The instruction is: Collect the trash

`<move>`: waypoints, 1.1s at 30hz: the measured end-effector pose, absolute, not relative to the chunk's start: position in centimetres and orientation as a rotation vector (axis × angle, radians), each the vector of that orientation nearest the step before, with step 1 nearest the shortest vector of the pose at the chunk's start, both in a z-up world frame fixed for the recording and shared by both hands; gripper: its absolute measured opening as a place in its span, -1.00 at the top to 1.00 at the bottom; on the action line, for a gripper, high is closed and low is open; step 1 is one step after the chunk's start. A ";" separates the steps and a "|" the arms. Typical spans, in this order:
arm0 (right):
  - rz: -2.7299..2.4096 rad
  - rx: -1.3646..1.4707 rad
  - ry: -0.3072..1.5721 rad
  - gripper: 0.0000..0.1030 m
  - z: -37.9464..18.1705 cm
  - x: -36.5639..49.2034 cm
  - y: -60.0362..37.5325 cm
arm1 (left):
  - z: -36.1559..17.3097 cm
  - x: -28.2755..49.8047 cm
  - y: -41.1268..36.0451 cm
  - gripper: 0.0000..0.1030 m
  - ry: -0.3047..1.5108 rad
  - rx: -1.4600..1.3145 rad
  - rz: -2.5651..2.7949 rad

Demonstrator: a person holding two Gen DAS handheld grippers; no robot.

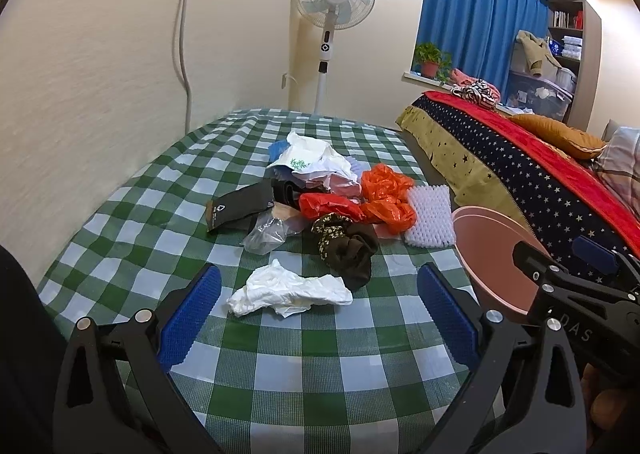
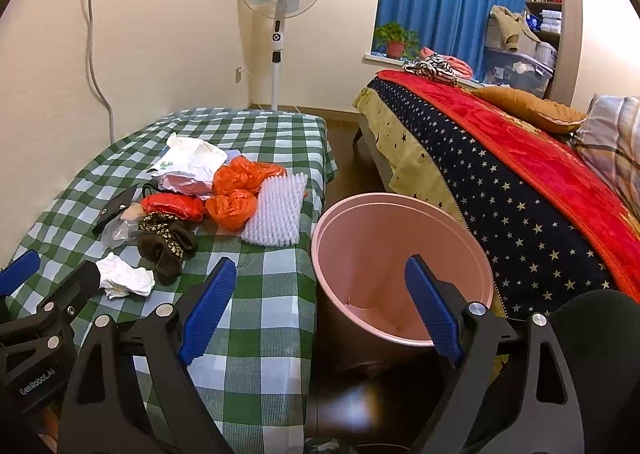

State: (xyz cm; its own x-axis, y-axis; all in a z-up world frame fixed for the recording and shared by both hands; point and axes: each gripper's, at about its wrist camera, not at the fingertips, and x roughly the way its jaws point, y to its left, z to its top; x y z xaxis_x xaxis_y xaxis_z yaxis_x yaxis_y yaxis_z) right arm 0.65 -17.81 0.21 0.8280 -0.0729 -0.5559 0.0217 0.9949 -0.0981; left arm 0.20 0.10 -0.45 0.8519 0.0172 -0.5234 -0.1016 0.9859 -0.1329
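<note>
A table in a green-and-white checked cloth [image 1: 280, 354] carries the trash pile [image 1: 320, 194]: white bags, orange plastic, a black pouch whose printing is too small to read, brown fabric and a white foam pad. Beside the table stands a pink bin [image 2: 400, 254], its base hidden by the right gripper [image 2: 320, 306], whose jaws stand wide apart with nothing between them. The left gripper [image 1: 318, 304] is likewise spread, a crumpled white tissue [image 1: 288, 292] lying on the cloth between its fingers, untouched. "GenRobot.AI" reads on the left gripper's body; "DAS", cut off, on the right's.
</note>
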 end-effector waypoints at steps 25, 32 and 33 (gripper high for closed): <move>-0.049 -0.087 0.592 -0.66 0.2 0.6 -17.9 | 0.2 0.1 0.2 -0.85 0.549 -0.164 0.061; -0.049 -0.085 0.591 -0.66 0.2 0.6 -17.9 | 0.6 0.1 -0.1 -0.85 0.547 -0.165 0.060; -0.049 -0.085 0.592 -0.66 0.2 0.6 -17.9 | 0.2 0.2 0.2 -0.85 0.549 -0.163 0.061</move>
